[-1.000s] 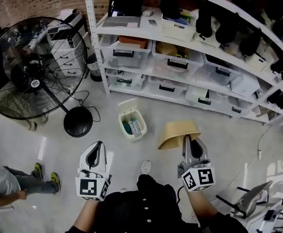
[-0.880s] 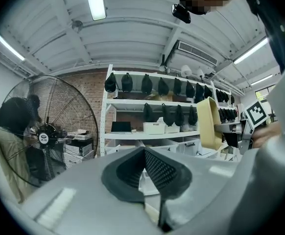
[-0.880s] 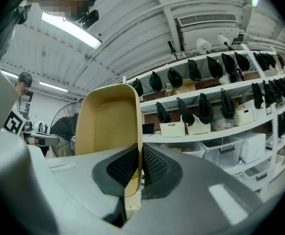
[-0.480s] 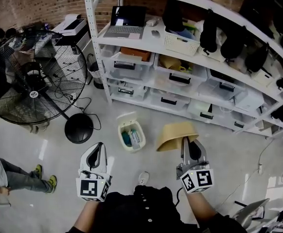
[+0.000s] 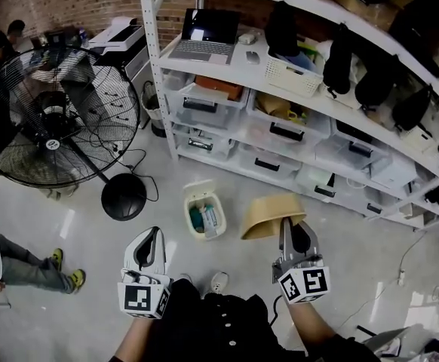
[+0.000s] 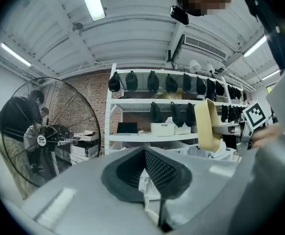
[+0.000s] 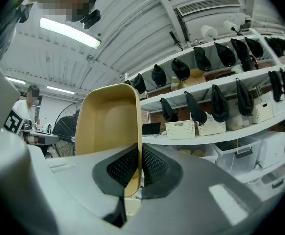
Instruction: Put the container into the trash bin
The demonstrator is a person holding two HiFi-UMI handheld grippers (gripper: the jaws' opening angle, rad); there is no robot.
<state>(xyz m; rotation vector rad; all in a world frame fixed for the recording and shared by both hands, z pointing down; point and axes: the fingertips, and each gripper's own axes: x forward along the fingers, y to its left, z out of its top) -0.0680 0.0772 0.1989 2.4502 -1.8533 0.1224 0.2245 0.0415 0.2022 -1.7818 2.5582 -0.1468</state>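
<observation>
Pinching the tan container by its thin wall in the right tongs, aloft near the trash bin on the floor, left tongs pressed together empty; seemingly light, stiff, liable to pivot.

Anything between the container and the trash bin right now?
Nothing visible. The right gripper holds the container in the air, right of the trash bin; only floor shows between them, and the bin's lid is open.
</observation>
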